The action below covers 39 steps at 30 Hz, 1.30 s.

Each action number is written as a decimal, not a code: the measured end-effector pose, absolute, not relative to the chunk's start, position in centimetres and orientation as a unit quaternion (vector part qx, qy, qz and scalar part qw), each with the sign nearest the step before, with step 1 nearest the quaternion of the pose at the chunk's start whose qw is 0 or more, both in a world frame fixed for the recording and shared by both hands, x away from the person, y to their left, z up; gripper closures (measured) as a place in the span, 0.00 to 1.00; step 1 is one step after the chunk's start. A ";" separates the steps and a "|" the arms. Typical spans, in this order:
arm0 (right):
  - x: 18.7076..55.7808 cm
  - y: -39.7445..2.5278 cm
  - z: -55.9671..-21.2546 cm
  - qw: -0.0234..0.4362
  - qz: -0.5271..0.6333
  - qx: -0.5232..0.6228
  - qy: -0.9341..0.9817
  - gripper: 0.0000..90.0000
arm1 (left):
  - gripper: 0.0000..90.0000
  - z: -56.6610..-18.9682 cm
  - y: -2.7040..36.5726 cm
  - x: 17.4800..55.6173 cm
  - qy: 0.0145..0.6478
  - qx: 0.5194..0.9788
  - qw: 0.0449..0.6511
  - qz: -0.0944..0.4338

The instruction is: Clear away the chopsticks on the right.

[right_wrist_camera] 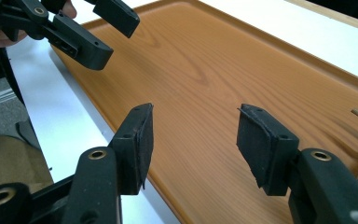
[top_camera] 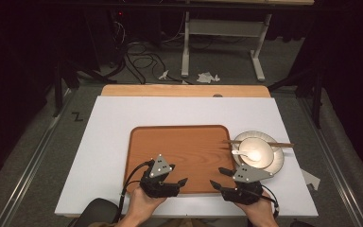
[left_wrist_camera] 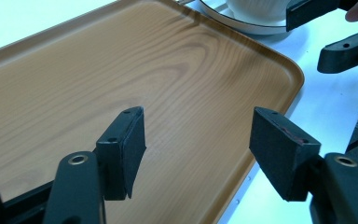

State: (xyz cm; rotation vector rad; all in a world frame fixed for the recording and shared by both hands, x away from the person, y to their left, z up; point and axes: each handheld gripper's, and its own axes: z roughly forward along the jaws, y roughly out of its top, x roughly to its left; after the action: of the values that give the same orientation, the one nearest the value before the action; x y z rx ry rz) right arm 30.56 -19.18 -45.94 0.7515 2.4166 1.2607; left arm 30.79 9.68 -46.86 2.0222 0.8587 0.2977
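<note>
An empty wooden tray (top_camera: 179, 146) lies on the white board. To its right, a white bowl (top_camera: 256, 151) with a spoon (top_camera: 238, 152) sits on a plate (top_camera: 276, 163), and chopsticks (top_camera: 283, 143) rest across the plate. My left gripper (top_camera: 179, 173) hovers open over the tray's near edge, jaws pointing right. My right gripper (top_camera: 216, 176) faces it, also open with nothing between its jaws. In the left gripper view the open left gripper (left_wrist_camera: 198, 123) is over the tray (left_wrist_camera: 121, 70), with the plate (left_wrist_camera: 242, 25) beyond. The right gripper (right_wrist_camera: 195, 116) is above the tray (right_wrist_camera: 223, 60).
The white board (top_camera: 113, 142) covers a wooden table (top_camera: 184, 90). Beyond it are a dark floor with cables (top_camera: 142, 59), crumpled paper (top_camera: 207, 76) and a white desk frame (top_camera: 185, 42). A black chair edge (top_camera: 94, 213) sits at the bottom left.
</note>
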 end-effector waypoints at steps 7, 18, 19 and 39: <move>30.6 -19.3 -45.9 0.156 0.437 0.260 0.847 0.51 | 0.40 -46.8 9.8 30.8 0.346 0.817 0.446 0.121; 30.4 -19.2 -44.9 0.159 0.437 0.245 0.850 0.52 | 0.40 -46.7 10.2 30.6 0.352 0.812 0.449 0.124; 30.4 -19.3 -44.8 0.159 0.438 0.248 0.849 0.52 | 0.40 -46.7 10.2 30.6 0.352 0.811 0.450 0.124; 30.4 -21.7 -43.1 0.163 0.453 0.252 0.840 0.52 | 0.39 -46.7 10.3 30.8 0.358 0.810 0.447 0.125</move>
State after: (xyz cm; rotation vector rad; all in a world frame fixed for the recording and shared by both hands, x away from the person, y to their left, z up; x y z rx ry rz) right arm 30.39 -21.75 -43.14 0.7180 2.3943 1.2906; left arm 30.83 10.27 -46.68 2.0067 0.8859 0.3099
